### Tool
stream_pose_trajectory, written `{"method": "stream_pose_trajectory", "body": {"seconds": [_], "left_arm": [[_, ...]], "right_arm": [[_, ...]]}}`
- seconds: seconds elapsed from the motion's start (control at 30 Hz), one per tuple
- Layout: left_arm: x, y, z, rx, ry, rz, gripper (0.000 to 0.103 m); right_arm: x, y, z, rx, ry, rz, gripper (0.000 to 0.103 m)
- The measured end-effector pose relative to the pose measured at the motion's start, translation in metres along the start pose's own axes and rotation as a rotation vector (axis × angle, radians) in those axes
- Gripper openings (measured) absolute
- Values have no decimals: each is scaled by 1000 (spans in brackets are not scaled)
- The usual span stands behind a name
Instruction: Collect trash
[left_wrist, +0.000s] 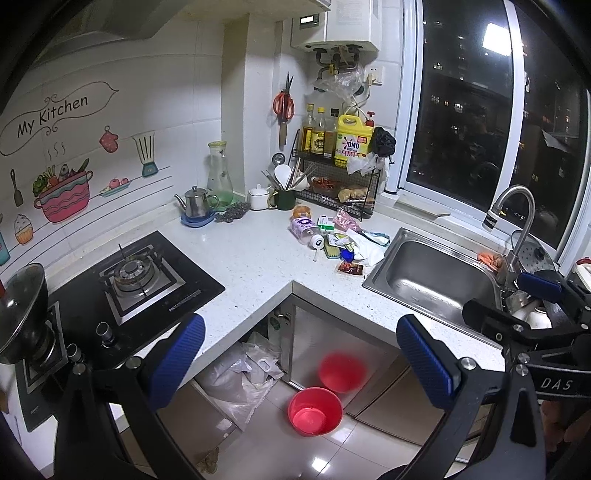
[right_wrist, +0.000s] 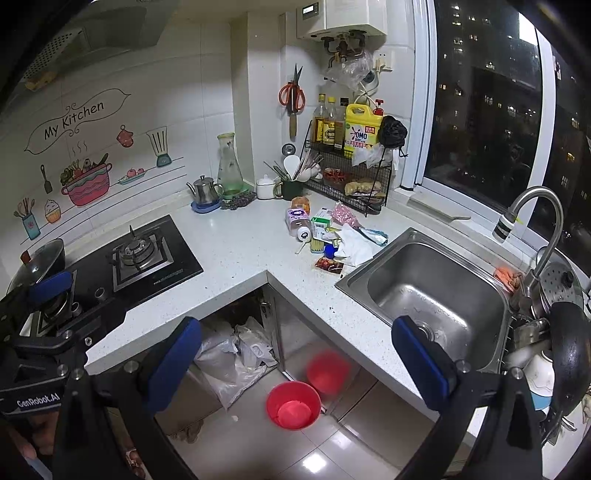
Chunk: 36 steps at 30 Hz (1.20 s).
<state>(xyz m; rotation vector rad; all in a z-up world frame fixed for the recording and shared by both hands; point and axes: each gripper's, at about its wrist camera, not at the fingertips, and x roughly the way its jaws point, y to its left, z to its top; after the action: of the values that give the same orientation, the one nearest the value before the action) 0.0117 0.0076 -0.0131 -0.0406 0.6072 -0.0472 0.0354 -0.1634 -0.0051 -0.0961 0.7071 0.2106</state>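
Both tools are hovering in front of the L-shaped kitchen surface (left_wrist: 251, 258), well back from it. The left tool (left_wrist: 301, 354) is gaping wide with nothing between its blue pads, and the right tool (right_wrist: 297, 356) is spreading just as wide, also gripping nothing. The trash pile (left_wrist: 340, 240) is lying on the surface just left of the steel sink (left_wrist: 436, 273): a tipped plastic bottle (left_wrist: 306, 230), crumpled white paper (right_wrist: 352, 242), a red sachet (right_wrist: 328, 264) and small wrappers. A red bucket (right_wrist: 293, 404) is sitting on the floor below.
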Motion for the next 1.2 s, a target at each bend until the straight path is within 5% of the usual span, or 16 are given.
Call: {"method": "stream_pose_trajectory", "body": {"seconds": [0.7, 1.2], "left_arm": [[29, 8, 15, 27, 20, -33, 103], [157, -9, 79, 38, 110, -50, 103]], "right_arm": [[14, -2, 12, 14, 7, -15, 103], [112, -42, 62, 20, 52, 9, 103]]}}
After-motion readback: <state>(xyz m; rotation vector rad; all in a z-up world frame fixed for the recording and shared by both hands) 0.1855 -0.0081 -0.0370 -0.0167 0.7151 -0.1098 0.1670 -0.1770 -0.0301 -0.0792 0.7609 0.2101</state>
